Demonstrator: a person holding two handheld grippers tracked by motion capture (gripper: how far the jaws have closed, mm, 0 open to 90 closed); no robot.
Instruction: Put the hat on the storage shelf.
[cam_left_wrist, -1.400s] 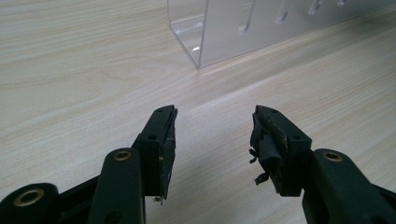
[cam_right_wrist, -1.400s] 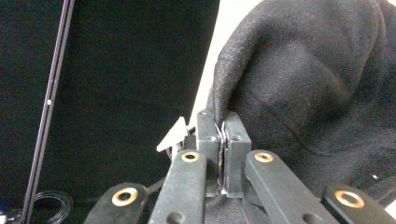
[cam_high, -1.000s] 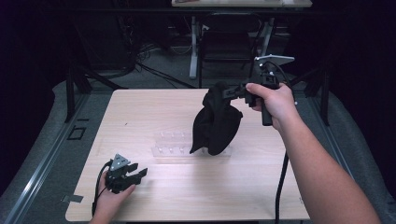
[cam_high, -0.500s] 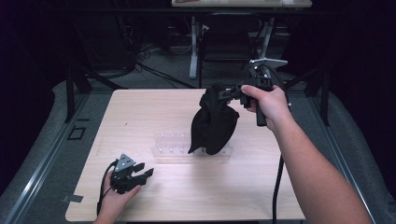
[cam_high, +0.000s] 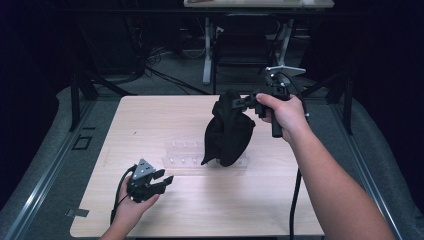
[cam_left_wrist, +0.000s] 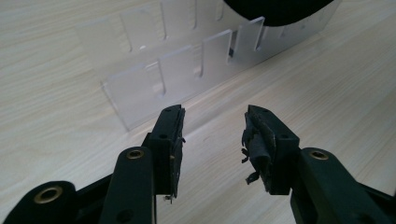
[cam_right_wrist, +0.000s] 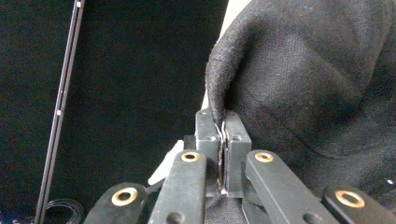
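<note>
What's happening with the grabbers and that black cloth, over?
Right gripper shut on black woollen cloth, hanging above the clear plastic slotted rack. Left gripper open, low over the wooden table. Nothing between them.

Matt black cloth – pale wood table

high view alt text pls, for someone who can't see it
A person's right gripper holds a black cloth by its top edge, hanging over a clear plastic divider rack on a light wooden table. The left gripper rests low near the table's front left, jaws open and empty. The room behind is dark.
</note>
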